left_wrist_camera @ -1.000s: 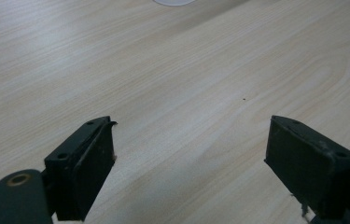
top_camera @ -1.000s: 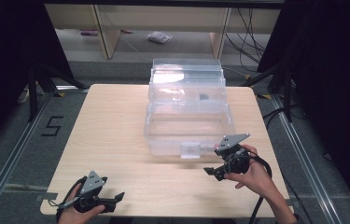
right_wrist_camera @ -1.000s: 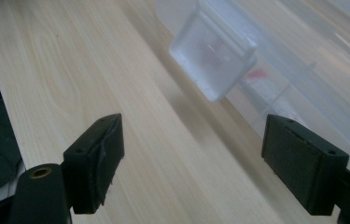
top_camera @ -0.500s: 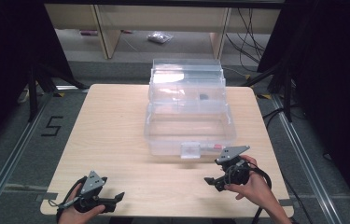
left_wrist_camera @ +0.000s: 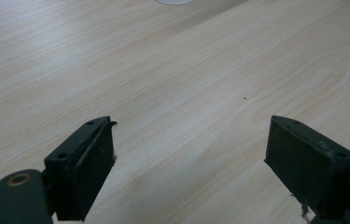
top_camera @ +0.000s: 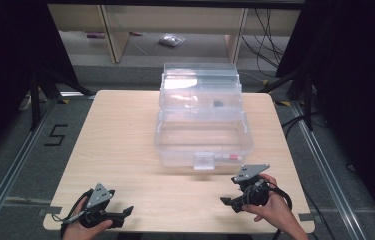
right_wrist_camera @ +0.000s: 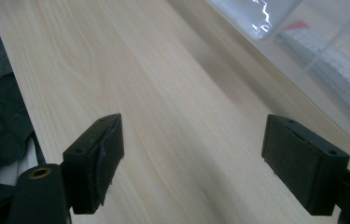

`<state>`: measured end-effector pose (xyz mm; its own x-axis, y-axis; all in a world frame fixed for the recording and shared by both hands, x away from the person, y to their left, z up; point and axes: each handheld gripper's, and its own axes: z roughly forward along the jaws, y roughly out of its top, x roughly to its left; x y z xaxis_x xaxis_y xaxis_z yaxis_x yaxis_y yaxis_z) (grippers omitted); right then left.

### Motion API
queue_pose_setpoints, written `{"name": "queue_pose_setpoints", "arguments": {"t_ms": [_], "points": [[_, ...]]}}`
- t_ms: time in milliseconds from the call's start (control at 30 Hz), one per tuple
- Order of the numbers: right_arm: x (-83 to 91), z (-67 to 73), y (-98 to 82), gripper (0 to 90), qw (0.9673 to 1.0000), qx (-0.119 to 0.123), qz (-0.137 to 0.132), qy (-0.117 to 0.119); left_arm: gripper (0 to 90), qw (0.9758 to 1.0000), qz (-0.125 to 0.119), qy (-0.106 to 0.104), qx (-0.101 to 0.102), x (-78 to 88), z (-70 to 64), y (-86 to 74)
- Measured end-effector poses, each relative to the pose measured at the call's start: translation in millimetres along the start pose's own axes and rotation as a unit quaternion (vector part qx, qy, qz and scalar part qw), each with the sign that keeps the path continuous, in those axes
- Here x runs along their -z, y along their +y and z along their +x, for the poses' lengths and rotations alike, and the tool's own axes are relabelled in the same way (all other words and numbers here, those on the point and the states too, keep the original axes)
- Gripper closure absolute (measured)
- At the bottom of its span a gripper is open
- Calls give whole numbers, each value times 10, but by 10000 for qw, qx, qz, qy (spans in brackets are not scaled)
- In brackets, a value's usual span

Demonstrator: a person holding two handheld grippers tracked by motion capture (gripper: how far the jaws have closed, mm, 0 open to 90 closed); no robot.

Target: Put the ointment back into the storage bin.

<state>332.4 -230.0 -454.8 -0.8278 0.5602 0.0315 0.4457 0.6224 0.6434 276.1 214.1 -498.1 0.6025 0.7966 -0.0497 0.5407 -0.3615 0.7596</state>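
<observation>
Clear plastic box (top_camera: pixel 202 131) | pale woodgrain table (top_camera: pixel 120 145) | 2 black claws agape

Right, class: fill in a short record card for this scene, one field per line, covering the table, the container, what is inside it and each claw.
surface: wooden table
container: clear plastic box, mid-table toward the far edge, with a front latch
contents: white tube with red end, lying along the front wall
left claw: open, empty, near front-left edge
right claw: open, empty, in front of the box, not touching it
</observation>
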Motion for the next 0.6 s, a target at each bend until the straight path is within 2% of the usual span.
{"name": "queue_pose_setpoints", "arguments": {"t_ms": [67,100,133,233,267,333,367,400,500,533,600], "points": [[-10,1,-61,218,9998,-166,99,-26,150,10000,12,4,-5,3,-3,1],[-21,-1,-82,217,9998,-169,98,-43,150,10000,23,10,-6,3,-3,1],[-24,-14,-101,216,9999,-67,87,5,150,10000,-5,-33,-21,-3,2,-1],[-51,-17,-171,216,9999,-66,89,-4,150,10000,-2,-12,-2,-2,-4,0],[-47,-6,-188,215,9998,-172,125,43,150,10000,-4,-18,-1,0,-4,0],[-39,-8,-202,212,9996,-214,187,13,150,10000,20,-5,-8,3,-2,1],[-57,-7,-239,212,9998,-186,64,29,150,10000,-1,-16,-2,0,-2,0],[-44,4,-247,212,9993,-362,132,-33,150,10000,-1,-16,-2,0,-2,0],[-60,-3,-281,212,9997,-221,98,6,150,10000,-15,-83,-28,6,-6,-1],[-47,8,-288,211,9993,-308,185,-41,150,10000,-9,-80,-23,8,-7,1],[-48,12,-298,208,9995,-264,161,2,150,10000,-9,-82,-27,8,-6,0]]}}
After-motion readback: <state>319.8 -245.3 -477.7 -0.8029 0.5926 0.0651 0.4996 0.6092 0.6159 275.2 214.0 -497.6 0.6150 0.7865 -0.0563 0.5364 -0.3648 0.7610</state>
